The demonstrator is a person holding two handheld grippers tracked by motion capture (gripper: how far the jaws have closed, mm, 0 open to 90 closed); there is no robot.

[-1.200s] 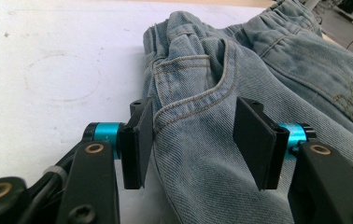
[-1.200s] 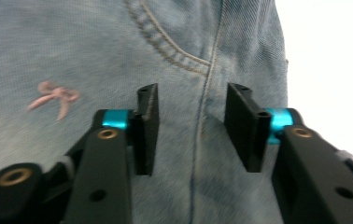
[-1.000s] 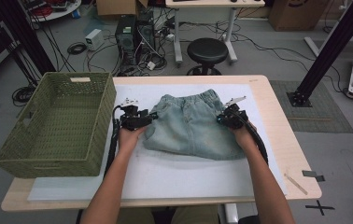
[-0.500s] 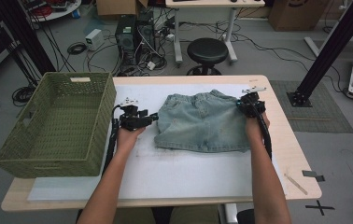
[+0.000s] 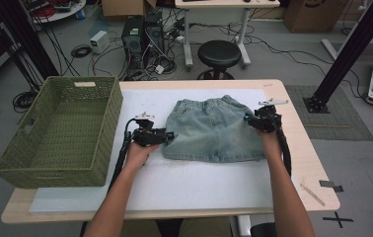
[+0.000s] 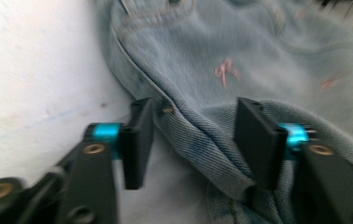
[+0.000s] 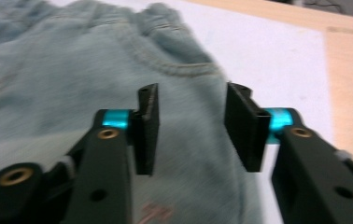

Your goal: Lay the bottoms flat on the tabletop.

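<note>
Denim shorts (image 5: 213, 129) lie flat near the centre of the high view, on a white sheet (image 5: 174, 182) that covers most of the wooden worktop (image 5: 305, 163). They are pale, washed-out blue, with the gathered waistband toward the top of the frame and the hem toward the bottom. The left gripper view shows small pink marks on the cloth (image 6: 225, 71) and a thick stitched seam along the edge, which bunches into a fold at the lower part of that frame. The right gripper view shows a curved, stitched pocket seam (image 7: 174, 65) in the upper middle.

The left gripper (image 5: 156, 136) sits at the left edge of the shorts, low on that side; its jaws stand wide apart, with the folded denim edge between them, not clamped. The right gripper (image 5: 262, 120) is at the right edge of the shorts, higher up; its jaws also stand wide, over the denim, gripping nothing.

A green woven basket (image 5: 100, 128) stands at the left of the high view.
</note>
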